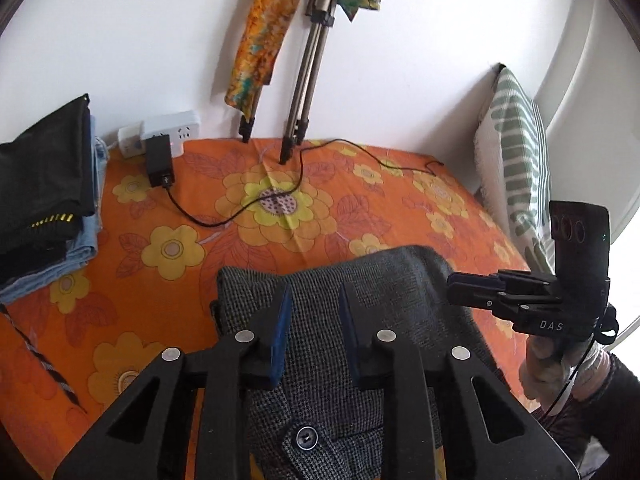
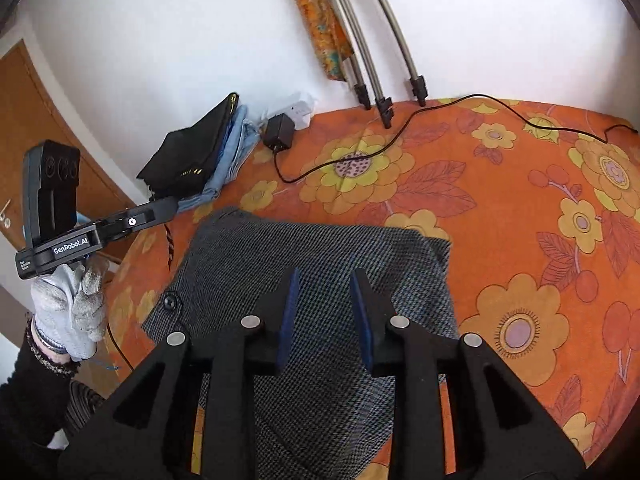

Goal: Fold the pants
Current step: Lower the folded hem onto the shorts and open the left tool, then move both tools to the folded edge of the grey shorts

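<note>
Grey tweed pants [image 1: 320, 344] lie folded into a compact rectangle on the orange floral bedspread [image 1: 280, 208]; a dark button [image 1: 307, 437] shows near the front edge. They also show in the right wrist view [image 2: 316, 280]. My left gripper [image 1: 314, 300] hovers above them, open and empty. My right gripper [image 2: 324, 284] also hovers above the pants, open and empty. Each gripper shows in the other's view, the right one [image 1: 454, 290] at the pants' right edge, the left one [image 2: 168, 204] at their left.
A stack of folded clothes [image 1: 44, 184], black on top of denim, sits at the far left by the wall. A power strip [image 1: 168, 132] with a black adapter [image 1: 159, 162] and cable, tripod legs [image 1: 296, 132], and a striped pillow [image 1: 516, 160] at the right ring the bed.
</note>
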A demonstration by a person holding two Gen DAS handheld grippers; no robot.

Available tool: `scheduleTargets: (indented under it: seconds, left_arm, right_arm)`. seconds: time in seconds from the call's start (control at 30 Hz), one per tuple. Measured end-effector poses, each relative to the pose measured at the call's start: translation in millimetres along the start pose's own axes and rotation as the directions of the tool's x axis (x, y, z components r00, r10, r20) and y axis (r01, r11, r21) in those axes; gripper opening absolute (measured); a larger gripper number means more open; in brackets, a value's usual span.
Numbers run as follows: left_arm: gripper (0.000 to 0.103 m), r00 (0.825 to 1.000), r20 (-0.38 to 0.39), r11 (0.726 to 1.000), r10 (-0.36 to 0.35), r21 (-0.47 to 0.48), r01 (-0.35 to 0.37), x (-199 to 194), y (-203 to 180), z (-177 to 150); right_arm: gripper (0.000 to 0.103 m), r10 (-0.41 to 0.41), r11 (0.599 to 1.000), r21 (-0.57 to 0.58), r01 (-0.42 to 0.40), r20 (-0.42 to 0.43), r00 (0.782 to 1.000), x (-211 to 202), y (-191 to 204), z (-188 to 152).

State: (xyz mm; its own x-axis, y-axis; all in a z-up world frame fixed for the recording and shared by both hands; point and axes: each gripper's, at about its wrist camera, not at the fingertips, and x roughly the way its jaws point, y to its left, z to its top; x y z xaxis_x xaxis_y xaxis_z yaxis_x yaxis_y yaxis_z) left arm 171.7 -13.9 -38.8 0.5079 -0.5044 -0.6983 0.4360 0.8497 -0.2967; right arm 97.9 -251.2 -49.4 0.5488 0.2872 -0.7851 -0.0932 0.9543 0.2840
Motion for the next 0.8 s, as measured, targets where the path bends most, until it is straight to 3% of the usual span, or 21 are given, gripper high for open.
scheduleTargets:
  seconds: [0.1,0.27,0.37,0.57,0.73,0.8]
  left_arm:
    - [0.022,0.999,-0.038,0.999,0.001,-0.034,-0.002,17,11,-6]
    - [0.017,0.994,-0.084,0.997,0.07,-0.009,-0.071,41,25,-12]
    - [0.014,0.994,-0.097,0.998,0.055,-0.028,-0.058,49,33,-13]
    - [0.007,0.994,-0.096,0.997,0.045,-0.059,-0.051,45,38,-14]
    - [0.007,0.995,-0.08,0.995,0.06,-0.07,-0.066,32,38,-15]
    - [0.013,0.995,-0.07,0.993,0.072,-0.083,-0.078,28,39,-13]
  right_arm:
    - [0.028,-0.005,1.0,-0.006,0.004,-0.038,0.999,11,2,-9]
    - [0.028,0.013,1.0,-0.003,-0.013,-0.094,0.995,21,0,-24]
    - [0.028,0.008,1.0,-0.025,-0.01,-0.115,0.993,24,3,-31]
    - [0.028,-0.005,0.999,-0.043,-0.001,-0.142,0.99,26,3,-43]
    - [0.028,0.001,0.999,-0.035,-0.005,-0.124,0.992,11,3,-45]
    - [0.028,-0.015,0.999,-0.044,0.01,-0.103,0.995,1,5,-46]
